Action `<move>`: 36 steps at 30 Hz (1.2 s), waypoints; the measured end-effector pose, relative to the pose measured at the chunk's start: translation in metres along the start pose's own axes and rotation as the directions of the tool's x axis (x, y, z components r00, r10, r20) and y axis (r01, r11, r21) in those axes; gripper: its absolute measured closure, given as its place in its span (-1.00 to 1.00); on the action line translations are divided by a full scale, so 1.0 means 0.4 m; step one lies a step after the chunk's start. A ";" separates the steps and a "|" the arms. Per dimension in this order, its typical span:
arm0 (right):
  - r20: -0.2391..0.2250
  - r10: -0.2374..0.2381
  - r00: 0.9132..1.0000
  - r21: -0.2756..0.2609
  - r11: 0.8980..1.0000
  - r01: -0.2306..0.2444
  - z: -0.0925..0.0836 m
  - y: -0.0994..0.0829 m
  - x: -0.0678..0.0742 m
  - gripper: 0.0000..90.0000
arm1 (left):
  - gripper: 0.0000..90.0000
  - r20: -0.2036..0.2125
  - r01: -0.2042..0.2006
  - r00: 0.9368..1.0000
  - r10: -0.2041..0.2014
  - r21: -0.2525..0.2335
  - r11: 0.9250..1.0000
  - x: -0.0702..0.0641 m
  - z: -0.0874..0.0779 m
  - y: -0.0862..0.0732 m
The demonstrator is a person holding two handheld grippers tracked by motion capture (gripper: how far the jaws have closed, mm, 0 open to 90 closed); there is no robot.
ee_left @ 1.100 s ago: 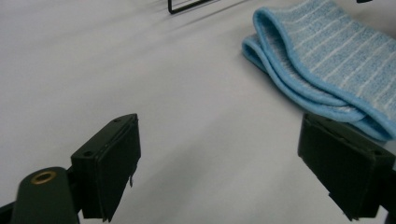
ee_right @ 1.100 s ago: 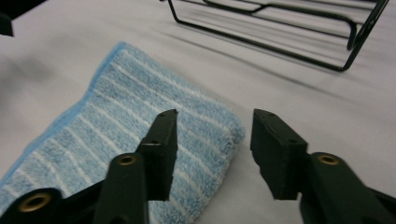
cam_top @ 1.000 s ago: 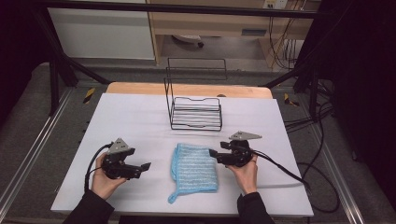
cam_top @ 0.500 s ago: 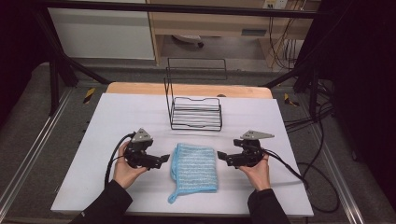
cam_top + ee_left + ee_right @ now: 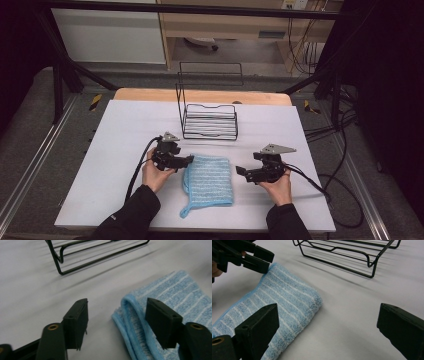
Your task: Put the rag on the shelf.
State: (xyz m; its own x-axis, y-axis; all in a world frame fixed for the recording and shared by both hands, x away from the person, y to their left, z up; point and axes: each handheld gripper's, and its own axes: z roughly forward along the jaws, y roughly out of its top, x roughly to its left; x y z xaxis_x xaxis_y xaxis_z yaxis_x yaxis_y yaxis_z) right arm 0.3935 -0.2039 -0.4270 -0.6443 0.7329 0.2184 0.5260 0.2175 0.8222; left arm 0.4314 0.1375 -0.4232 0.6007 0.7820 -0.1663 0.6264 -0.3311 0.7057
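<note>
Blue towel [image 5: 208,179] lies long axis near-to-far on counter [image 5: 120,130], loop tail toward person. Left hand-held gripper [image 5: 189,160] jaws closing round its left edge, not pressing yet; right hand-held gripper [image 5: 239,171] wide, just beside towel's right edge w/ bare counter between

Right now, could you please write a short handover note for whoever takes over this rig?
Left gripper: jaws have just been closing, straddling the folded left edge of the blue towel, not yet pinching it.
Right gripper: open, off the towel's right edge, holding nothing.
Towel: lies folded flat on the white table, in front of the wire rack.
Done: both grippers brought to the towel.
Left: probably grip it and move it; rack holds nothing.
</note>
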 end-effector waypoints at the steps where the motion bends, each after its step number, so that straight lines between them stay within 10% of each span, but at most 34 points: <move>1: 0.002 -0.001 1.000 0.006 1.000 0.001 0.003 -0.002 0.001 -0.89 | -0.06 0.000 0.011 1.000 -0.011 0.002 1.000 0.002 0.005 -0.002; 9: 0.003 -0.002 1.000 0.018 1.000 0.002 0.009 -0.005 0.002 -0.89 | 0.19 0.050 0.055 0.997 -0.056 0.033 0.998 0.000 0.031 -0.016; 36: 0.002 0.017 1.000 0.021 1.000 -0.017 0.059 0.032 0.016 -0.64 | 0.66 0.029 0.043 0.999 -0.045 0.073 0.996 -0.028 0.054 -0.027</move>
State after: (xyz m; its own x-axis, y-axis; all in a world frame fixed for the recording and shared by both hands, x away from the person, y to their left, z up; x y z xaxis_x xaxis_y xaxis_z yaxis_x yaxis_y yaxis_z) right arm 0.4093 -0.1812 -0.4276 -0.6342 0.7377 0.2315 0.5487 0.2185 0.8069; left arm 0.4287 0.1209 -0.4438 0.5864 0.7801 -0.2180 0.6858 -0.3350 0.6461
